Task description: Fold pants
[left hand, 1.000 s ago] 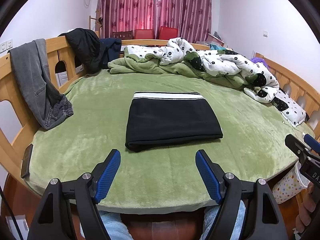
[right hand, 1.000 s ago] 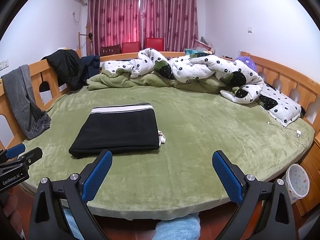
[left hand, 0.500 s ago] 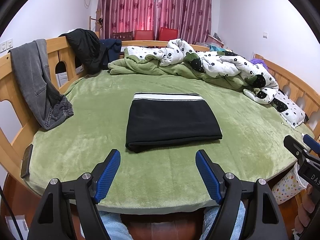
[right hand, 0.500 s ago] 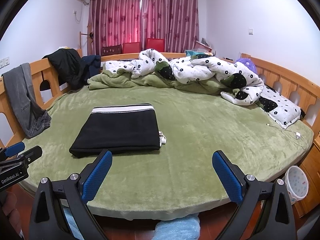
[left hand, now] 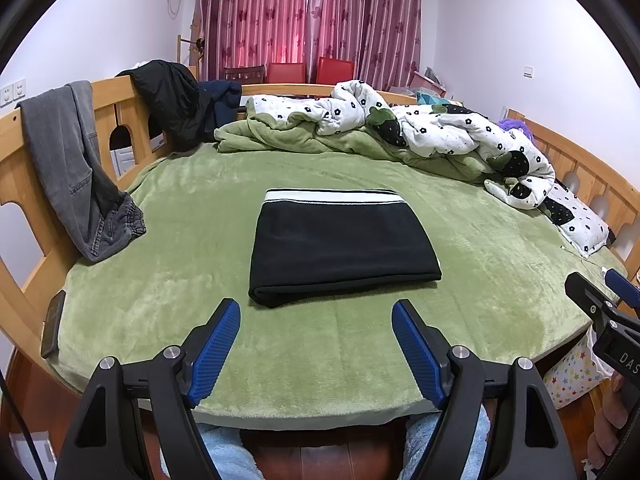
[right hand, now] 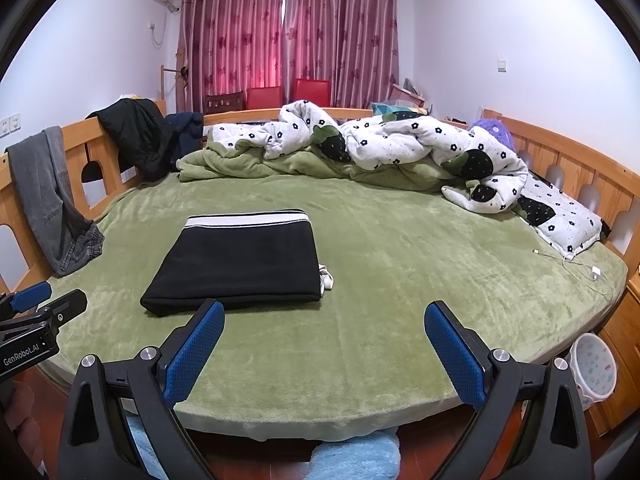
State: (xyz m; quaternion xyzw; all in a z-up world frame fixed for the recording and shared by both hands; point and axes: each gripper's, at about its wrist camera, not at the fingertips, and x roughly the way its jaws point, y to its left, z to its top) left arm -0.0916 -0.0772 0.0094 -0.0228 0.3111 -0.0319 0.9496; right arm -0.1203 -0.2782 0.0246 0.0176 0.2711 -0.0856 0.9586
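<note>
Grey jeans [left hand: 76, 176] are hanging over the wooden bed rail [left hand: 12, 148] at the far left, their cuffs resting on the green plush bedspread [left hand: 200, 240]. Just right of them along the rail, a black jacket [left hand: 172, 100] is lying draped beside a darker garment. A dark phone-like slab [left hand: 54, 328] is sitting at the near left edge of the bed.

Near the middle of the bedspread the black pants [left hand: 340, 248] are lying folded into a flat rectangle, the white-striped waistband on the far side and the folded edge facing the near side. In the right wrist view a small white bit of fabric [right hand: 326, 276] is peeking out at their right edge.

Both tongs are hovering over the near edge of the bed, clear of the pants. The left tongs [left hand: 316, 340] are standing apart with nothing between their blue pads, and the right tongs [right hand: 324, 344] are likewise spread wide and gripping nothing.

Farther right, a white flower-print quilt [right hand: 400, 140] is lying crumpled along the far side, a matching pillow [right hand: 560, 216] is resting by the right rail, and a white charging cable [right hand: 580, 266] is trailing on the bedspread.
</note>
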